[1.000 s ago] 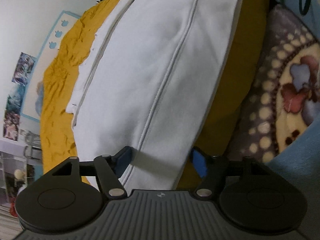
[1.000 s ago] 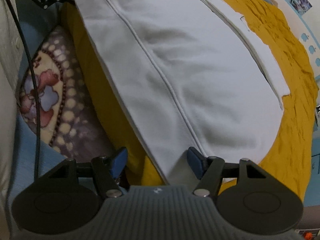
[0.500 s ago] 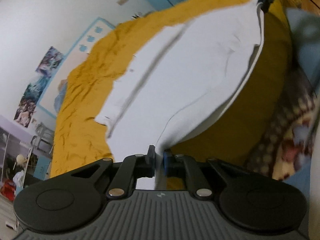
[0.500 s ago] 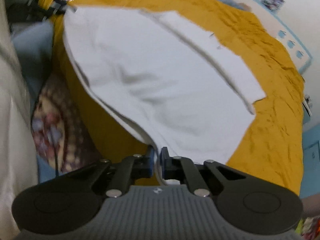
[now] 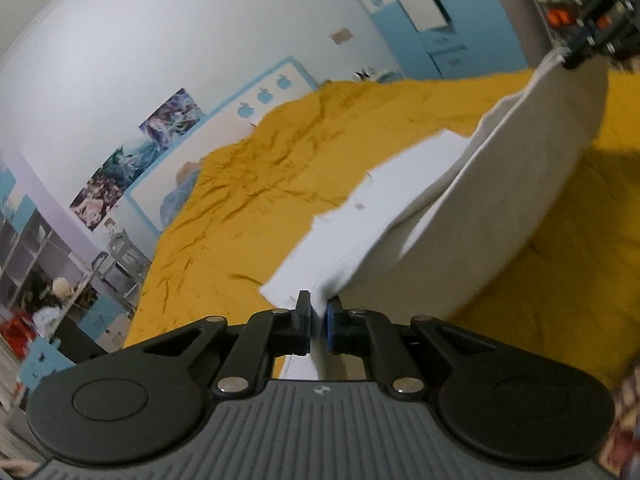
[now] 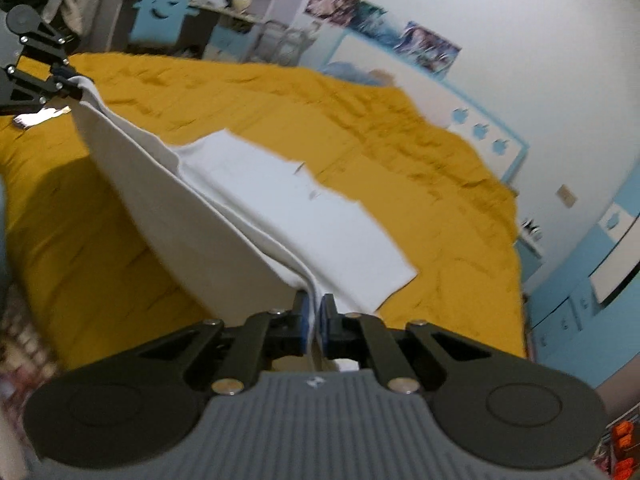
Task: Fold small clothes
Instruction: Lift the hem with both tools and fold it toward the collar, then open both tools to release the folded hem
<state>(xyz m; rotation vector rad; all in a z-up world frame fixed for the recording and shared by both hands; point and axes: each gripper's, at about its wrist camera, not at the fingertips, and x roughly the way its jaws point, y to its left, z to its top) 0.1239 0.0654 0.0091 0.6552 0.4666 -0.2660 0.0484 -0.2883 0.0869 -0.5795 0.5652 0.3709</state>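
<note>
Dim, motion-blurred, fisheye-warped edges

Facing wrist views, shared garment (image 5: 500,216)

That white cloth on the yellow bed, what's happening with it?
A person holds two handheld grippers, folding a white fabric garment. The left gripper and right gripper each pinch a near corner of it, raising that edge above the mustard-yellow bedspread, while its far part lies flat.

White garment (image 5: 400,200) on yellow-covered bed (image 5: 280,168)
</note>
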